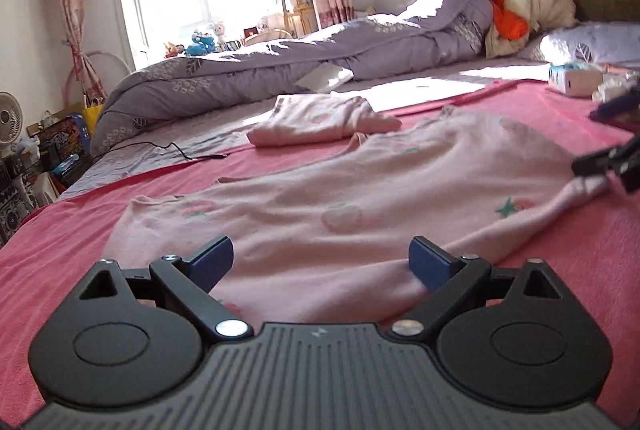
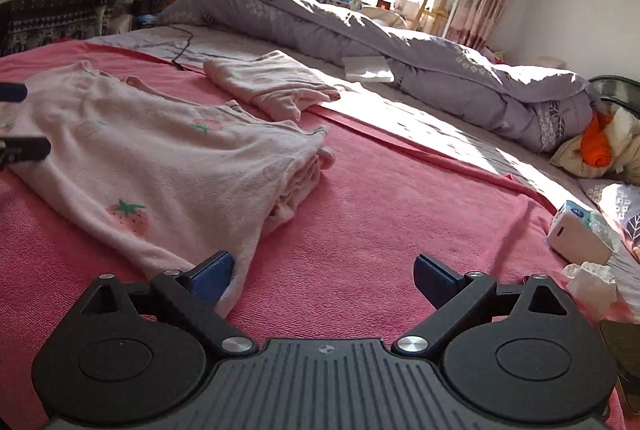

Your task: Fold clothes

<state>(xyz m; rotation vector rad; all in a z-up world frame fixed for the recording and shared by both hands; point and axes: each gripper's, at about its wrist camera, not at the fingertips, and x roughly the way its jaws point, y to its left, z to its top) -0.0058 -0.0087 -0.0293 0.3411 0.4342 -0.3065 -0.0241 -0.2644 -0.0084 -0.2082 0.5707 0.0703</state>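
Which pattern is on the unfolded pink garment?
Strawberries with green leaves on the pale pink garment; clearest in the right wrist view.

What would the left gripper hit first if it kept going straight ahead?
Probably the pink garment: the open left gripper already has its near edge between the fingers. Depth is uncertain.

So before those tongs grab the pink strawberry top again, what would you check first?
1. Left tongs open: ok.
2. Right tongs open: ok.
3. Pale pink strawberry-print top lies on the pink towel blanket: ok.
4. Top flat: not ok, its edge is bunched in layers.
5. Folded pale pink garment apart from it: ok.
6. White tissue pack out of the way: ok.
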